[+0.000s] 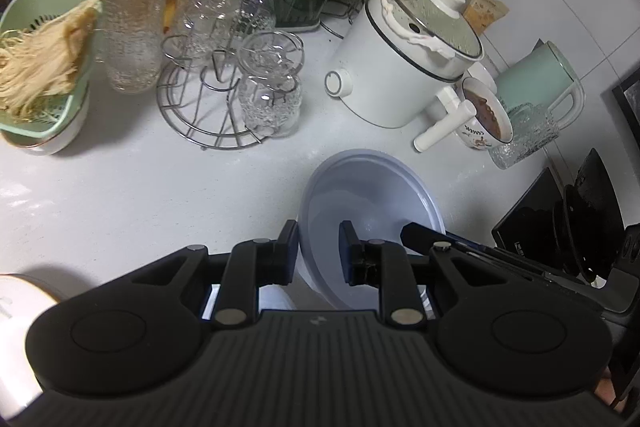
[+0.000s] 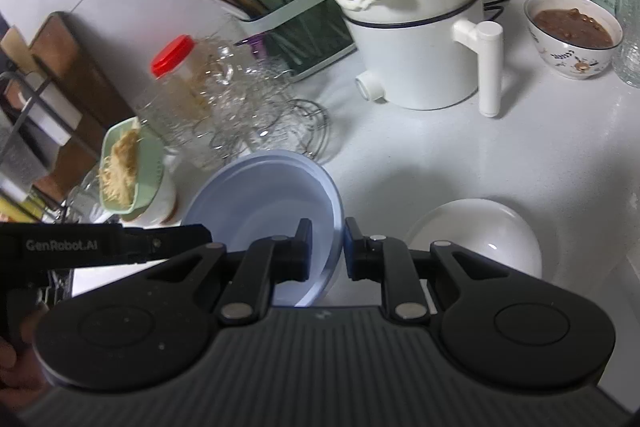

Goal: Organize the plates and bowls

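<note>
Left wrist view: your left tongs (image 1: 319, 251) are nearly closed, pinching the rim of the pale blue round plastic bowl (image 1: 372, 195). The bowl is tilted above the white speckled countertop (image 1: 140, 187), in front of the white electric cooking pot with glass lid (image 1: 400, 67). The tip of your right tongs (image 1: 424, 233) sits at the bowl's opposite rim.

Right wrist view: your right tongs (image 2: 328, 247) are nearly closed too, clamping the same bowl's (image 2: 260, 195) right edge. 1 glossy white ceramic bowl (image 2: 480, 231) lies just to the right on the countertop (image 2: 440, 155).
</note>
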Action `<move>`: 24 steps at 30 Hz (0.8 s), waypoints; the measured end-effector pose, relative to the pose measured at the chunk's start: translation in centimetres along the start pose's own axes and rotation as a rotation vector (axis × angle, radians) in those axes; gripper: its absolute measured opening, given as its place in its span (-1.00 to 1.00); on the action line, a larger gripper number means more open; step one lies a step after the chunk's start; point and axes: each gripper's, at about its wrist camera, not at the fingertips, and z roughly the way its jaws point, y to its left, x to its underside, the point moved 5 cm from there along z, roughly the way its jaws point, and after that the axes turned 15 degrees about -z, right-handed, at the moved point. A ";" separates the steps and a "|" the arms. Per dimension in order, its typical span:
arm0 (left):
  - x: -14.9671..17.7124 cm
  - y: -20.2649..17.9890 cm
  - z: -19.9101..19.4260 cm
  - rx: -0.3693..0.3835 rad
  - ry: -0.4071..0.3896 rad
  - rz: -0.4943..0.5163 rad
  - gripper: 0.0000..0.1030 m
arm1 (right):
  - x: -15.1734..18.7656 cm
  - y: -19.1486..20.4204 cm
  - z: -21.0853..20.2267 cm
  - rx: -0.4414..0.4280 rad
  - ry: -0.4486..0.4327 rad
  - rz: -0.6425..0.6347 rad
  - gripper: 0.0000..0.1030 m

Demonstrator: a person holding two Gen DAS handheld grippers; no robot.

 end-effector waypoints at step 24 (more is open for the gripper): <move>4.0 7.3 -3.0 -0.129 -0.035 -0.107 -0.52 | 3.0 5.9 1.6 -0.132 0.103 -0.143 -0.63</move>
